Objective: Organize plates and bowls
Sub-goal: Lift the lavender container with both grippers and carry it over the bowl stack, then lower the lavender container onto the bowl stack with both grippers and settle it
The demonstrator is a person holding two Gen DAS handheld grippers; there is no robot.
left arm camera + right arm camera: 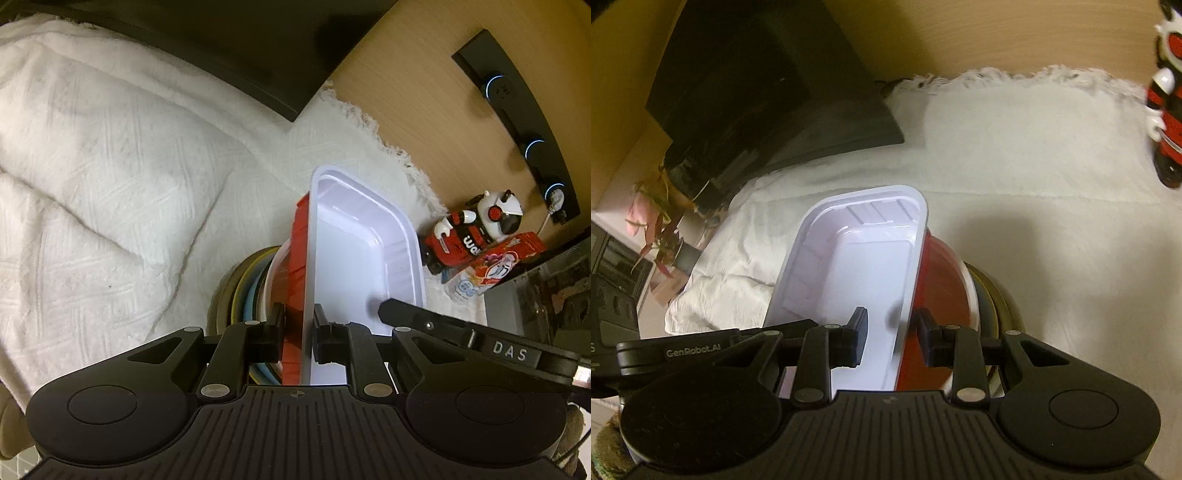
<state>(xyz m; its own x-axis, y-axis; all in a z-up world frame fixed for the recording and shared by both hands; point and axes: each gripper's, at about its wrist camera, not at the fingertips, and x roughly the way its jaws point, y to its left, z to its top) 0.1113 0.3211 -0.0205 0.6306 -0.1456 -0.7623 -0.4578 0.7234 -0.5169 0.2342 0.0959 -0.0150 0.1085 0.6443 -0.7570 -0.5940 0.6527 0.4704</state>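
A rectangular tray (362, 258), white inside and red on its outer side, is held tilted above a stack of round dishes (247, 288) with white, blue, yellow and olive rims. My left gripper (299, 332) is shut on the tray's near left wall, one finger outside on the red, one inside. The right gripper's black finger (406, 314) reaches in from the right. In the right wrist view my right gripper (892, 339) is shut on the tray's (857, 266) right wall, with the dish stack (990, 295) just beyond. The stack's lower part is hidden.
A white quilted cloth (110, 166) covers the surface. At its right edge stand a red-and-white toy robot (476, 229) and a red snack packet (506, 258). A black box (221, 44) sits at the back, and a potted plant (657, 229) at the left.
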